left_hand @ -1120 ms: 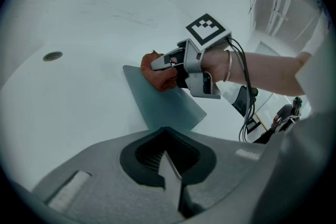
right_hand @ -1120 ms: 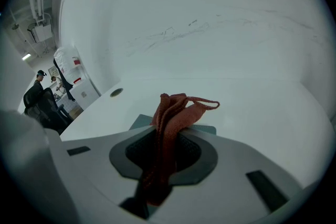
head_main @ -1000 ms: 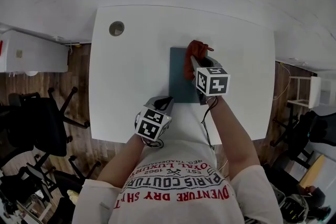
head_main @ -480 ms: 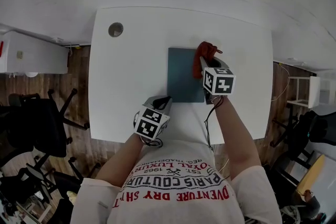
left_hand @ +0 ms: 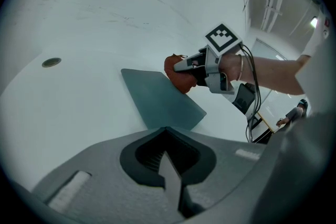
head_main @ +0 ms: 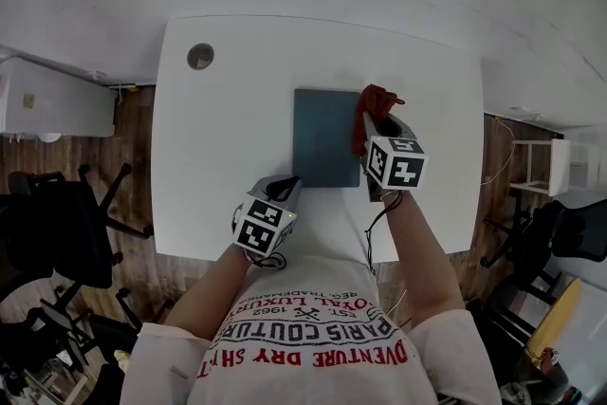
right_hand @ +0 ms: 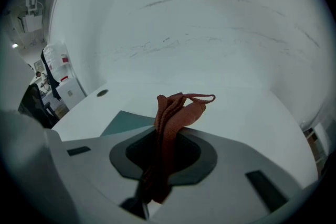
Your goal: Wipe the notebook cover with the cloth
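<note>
Notebook (head_main: 326,138) flat mid-bench (head_main: 218,147). Right tongs (head_main: 368,122) clenched on red cloth (head_main: 375,101) at notebook's right edge. Left tongs (head_main: 287,188) clenched, empty, near front edge. Round grommet (head_main: 200,56) far-left corner; office chair (head_main: 57,232) beside bench.

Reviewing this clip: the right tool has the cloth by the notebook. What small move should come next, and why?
Probably sweep the right tool leftward across the notebook cover. It is shut on the red cloth, which sits at the cover's right edge, so nearly all of the teal cover lies bare to its left. The left tool is shut, empty and off the notebook.
</note>
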Demonstrator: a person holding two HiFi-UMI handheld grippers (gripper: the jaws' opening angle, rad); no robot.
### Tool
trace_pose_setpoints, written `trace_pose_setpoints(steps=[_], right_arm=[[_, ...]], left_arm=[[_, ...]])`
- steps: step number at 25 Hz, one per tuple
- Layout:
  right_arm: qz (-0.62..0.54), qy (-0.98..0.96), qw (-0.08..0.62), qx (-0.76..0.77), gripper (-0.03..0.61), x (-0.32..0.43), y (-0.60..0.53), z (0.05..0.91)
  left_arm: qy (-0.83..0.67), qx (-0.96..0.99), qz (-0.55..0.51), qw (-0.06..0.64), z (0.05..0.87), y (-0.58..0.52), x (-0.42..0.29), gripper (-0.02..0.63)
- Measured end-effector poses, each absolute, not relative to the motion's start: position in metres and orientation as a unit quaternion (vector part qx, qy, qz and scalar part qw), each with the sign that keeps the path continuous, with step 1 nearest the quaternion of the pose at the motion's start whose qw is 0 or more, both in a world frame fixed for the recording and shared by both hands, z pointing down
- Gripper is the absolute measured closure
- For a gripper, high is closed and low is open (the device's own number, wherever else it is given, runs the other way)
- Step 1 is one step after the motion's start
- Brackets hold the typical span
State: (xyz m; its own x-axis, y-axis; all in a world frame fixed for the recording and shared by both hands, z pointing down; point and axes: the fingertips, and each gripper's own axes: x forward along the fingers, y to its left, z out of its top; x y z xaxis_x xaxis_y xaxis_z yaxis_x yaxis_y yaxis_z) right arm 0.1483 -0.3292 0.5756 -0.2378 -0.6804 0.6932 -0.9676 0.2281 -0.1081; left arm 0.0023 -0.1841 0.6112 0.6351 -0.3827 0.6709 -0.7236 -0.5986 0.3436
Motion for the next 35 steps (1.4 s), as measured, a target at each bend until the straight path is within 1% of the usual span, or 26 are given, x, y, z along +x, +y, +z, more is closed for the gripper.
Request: trace_pose_setpoints(steps=[6, 11, 15, 26, 35], right_arm=[[0.276, -0.796, 0.245, 0.480, 0.502, 0.084, -0.308, 0.556], [0.308, -0.811, 0.249, 0.430, 0.503, 0.032, -0.284, 0.572], [0.316, -0.816, 0.256, 0.411, 0.503, 0.006, -0.275, 0.582], [0.308, -0.807, 0.274, 0.422, 0.503, 0.013, -0.278, 0.600], [0.321, -0.788, 0.270, 0.451, 0.502, 0.054, -0.279, 0.603]], left_arm=[[-0.323, 0.850, 0.273, 0.314, 0.611, -0.184, 0.003, 0.604], [-0.322, 0.851, 0.275, 0.311, 0.612, -0.184, 0.003, 0.604], [-0.326, 0.854, 0.276, 0.296, 0.612, -0.183, 0.004, 0.604], [-0.319, 0.854, 0.277, 0.303, 0.613, -0.184, 0.001, 0.604], [-0.321, 0.849, 0.270, 0.322, 0.612, -0.185, 0.003, 0.604]])
